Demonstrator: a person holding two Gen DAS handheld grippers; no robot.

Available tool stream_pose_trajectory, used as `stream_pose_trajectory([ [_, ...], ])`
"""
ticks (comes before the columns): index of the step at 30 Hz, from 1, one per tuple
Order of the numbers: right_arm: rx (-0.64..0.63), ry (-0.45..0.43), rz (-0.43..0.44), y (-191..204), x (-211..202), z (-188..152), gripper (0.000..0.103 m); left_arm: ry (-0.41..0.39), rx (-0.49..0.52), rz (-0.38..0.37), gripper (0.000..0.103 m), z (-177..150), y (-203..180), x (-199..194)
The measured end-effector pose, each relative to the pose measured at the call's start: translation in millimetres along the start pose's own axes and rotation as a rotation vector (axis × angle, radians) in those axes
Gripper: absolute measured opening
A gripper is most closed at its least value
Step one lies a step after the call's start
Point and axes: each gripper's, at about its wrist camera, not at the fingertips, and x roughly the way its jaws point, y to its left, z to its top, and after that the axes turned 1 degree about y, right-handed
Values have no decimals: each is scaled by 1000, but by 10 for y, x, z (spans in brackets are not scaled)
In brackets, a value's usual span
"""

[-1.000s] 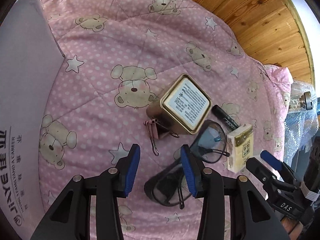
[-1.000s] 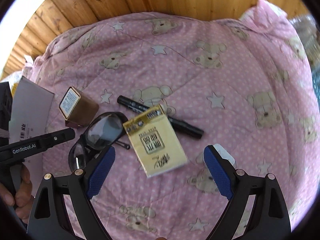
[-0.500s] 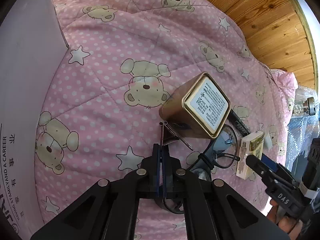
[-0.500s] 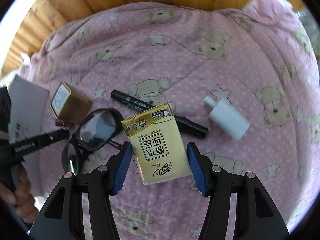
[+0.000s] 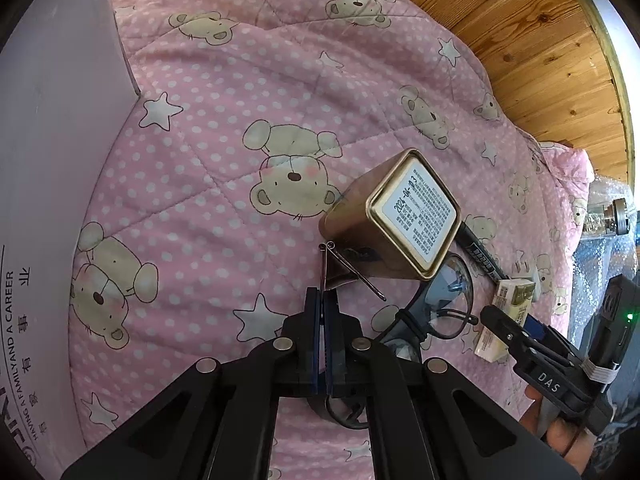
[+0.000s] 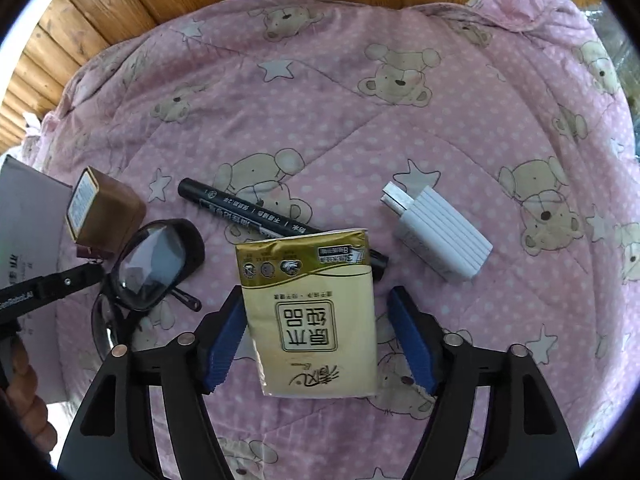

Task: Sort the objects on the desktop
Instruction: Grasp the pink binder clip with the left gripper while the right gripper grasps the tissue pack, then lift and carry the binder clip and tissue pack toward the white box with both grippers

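Note:
My left gripper is shut on the wire handle of a pink binder clip, which lies against a gold tin on the pink bear quilt. Black-framed glasses lie just right of the clip. My right gripper is open, with its blue pads on either side of a yellow tissue pack; the left pad is close to the pack and a gap shows at the right one. A black marker lies behind the pack, and a white charger rests to its right.
A grey cardboard box stands along the left side of the quilt. Wooden boards lie beyond the quilt's far edge. A hand holds the left gripper's handle.
My left gripper went from open to shut on the binder clip's handle and holds it. My right gripper moved down over the tissue pack and its fingers narrowed around it.

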Motion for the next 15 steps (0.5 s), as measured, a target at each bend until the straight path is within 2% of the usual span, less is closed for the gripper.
stream_pose_trajectory([
  [2, 25, -1, -3, -49, -35, 7, 54, -4, 1, -6, 1, 0, -1, -35],
  [4, 64, 8, 31, -124, -76, 5, 54, -8, 3, -10, 1, -4, -3, -73],
  [15, 94, -32, 73, -99, -444, -139, 53, -36, 13, -23, 1, -199, -34, -404],
])
